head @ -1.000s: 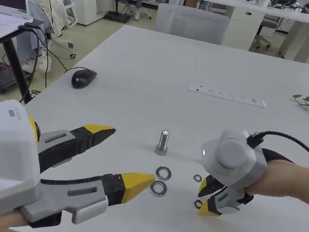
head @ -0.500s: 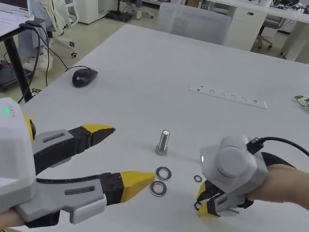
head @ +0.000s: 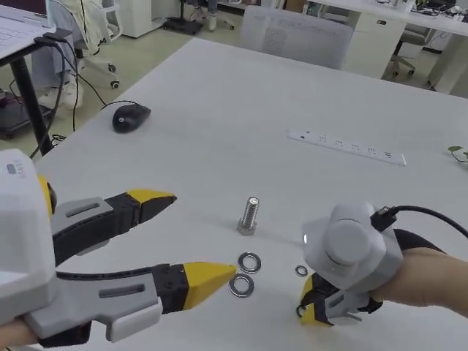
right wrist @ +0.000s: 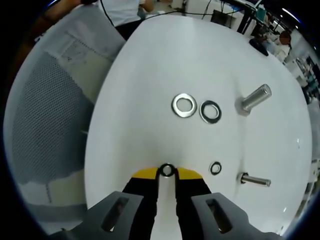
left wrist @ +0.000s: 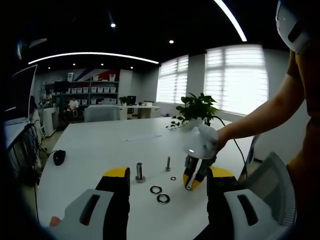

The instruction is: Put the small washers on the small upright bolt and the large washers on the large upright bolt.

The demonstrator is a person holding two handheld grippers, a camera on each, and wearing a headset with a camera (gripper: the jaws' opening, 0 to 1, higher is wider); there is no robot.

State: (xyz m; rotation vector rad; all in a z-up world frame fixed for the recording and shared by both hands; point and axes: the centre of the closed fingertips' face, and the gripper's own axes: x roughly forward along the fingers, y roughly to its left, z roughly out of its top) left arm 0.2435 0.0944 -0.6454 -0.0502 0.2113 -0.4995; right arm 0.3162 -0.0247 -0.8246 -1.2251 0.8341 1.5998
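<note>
Head view: left gripper (head: 202, 235) at 8 o'clock, fingers spread wide over the surface (head: 219, 110). Large bolt (head: 249, 216) upright at centre, two large washers (head: 249, 262) just beside it at 6 o'clock.

Left gripper view: small bolt (left wrist: 168, 163) upright, at 3 o'clock of the large bolt.

Right gripper view: right gripper (right wrist: 167, 175) fingers narrow, pinching a small washer (right wrist: 167, 170) at their tips. Second small washer (right wrist: 215, 168) loose at 3 o'clock, near the small bolt.

Before the large bolt (head: 248, 216), two large washers (head: 249, 262) — small washer (head: 301, 271) rightward.
</note>
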